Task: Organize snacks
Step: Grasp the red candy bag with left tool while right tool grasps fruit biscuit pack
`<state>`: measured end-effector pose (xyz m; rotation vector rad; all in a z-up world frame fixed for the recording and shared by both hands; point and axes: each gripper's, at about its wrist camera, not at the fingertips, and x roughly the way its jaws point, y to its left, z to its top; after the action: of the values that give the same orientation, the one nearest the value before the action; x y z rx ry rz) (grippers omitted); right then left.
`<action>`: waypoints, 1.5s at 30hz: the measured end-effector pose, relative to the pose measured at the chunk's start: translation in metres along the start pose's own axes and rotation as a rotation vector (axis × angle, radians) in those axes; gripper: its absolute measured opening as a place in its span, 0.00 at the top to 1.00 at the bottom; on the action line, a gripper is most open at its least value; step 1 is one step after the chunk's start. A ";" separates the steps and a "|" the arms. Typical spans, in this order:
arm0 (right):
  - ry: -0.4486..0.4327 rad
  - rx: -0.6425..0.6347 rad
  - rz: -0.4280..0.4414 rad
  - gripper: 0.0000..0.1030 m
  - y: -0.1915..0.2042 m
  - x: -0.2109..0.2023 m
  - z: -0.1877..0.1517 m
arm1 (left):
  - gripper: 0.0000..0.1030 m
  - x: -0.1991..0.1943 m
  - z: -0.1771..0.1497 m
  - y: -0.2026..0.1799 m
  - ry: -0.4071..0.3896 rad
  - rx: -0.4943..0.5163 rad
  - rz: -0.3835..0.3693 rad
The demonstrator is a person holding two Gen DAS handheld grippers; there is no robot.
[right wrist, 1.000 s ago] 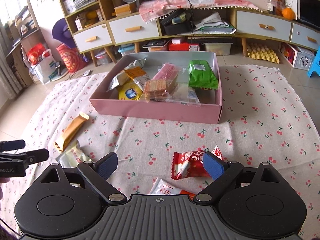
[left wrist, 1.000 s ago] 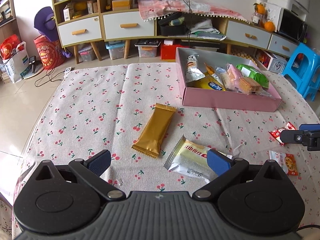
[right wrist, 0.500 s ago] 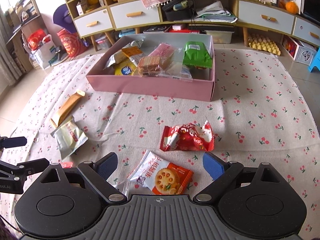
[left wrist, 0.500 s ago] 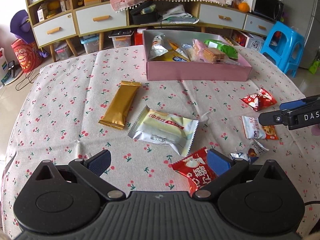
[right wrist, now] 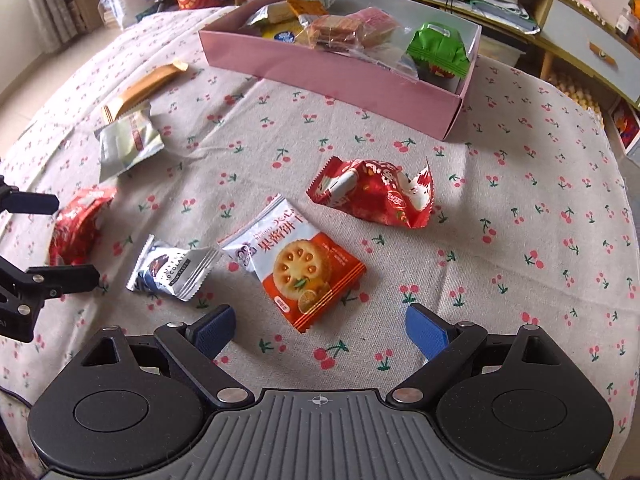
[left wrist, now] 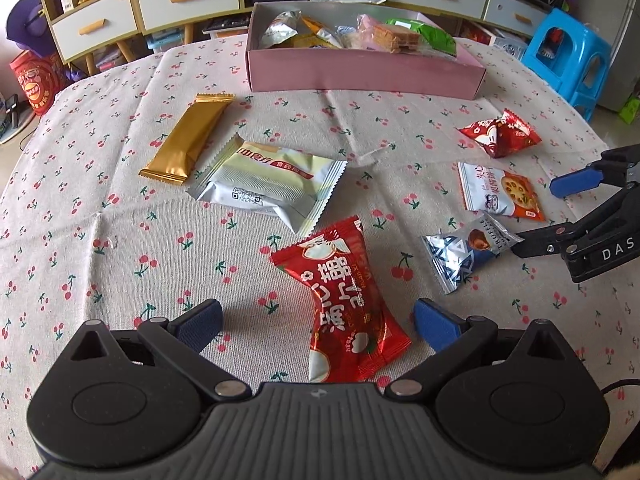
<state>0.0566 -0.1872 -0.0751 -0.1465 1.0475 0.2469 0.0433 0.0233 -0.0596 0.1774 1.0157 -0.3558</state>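
Both my grippers gape wide, empty: left gripper (left wrist: 316, 322) straddles the glossy red foil snack packet (left wrist: 345, 304) near the tablecloth's front edge; right gripper (right wrist: 319, 330) faces the orange-white biscuit pouch (right wrist: 298, 264). Risk: slick foil slipping, pinching cloth.

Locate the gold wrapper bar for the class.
Left wrist view: the gold wrapper bar lies on the tablecloth, left of the pink box, beside the pale green packet.
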 end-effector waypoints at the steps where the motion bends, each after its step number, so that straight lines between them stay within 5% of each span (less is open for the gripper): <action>1: -0.003 -0.007 0.004 0.07 0.000 0.001 0.001 | 0.01 0.000 -0.001 -0.001 -0.005 0.006 0.006; 5: -0.022 0.010 0.012 0.00 -0.003 0.007 0.003 | 0.00 0.001 -0.002 -0.001 -0.009 0.030 0.017; 22: -0.083 0.034 -0.007 0.06 0.003 0.011 0.011 | 0.00 0.003 0.003 0.000 0.009 0.047 0.007; 25: -0.082 0.029 0.000 0.14 0.006 0.008 0.012 | 0.08 0.001 0.003 0.000 0.004 0.049 -0.007; 30: -0.087 0.024 0.014 0.28 0.012 0.005 0.013 | 0.37 -0.006 0.005 -0.006 -0.031 0.080 -0.013; 38: -0.097 0.047 0.027 0.44 0.016 0.002 0.015 | 0.70 -0.008 0.009 0.002 -0.038 0.035 -0.037; 45: -0.094 0.105 0.057 0.46 0.016 -0.001 0.018 | 0.72 -0.010 0.012 0.008 -0.034 -0.002 -0.062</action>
<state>0.0667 -0.1681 -0.0653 -0.0103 0.9700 0.2471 0.0509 0.0288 -0.0454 0.1375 0.9892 -0.4125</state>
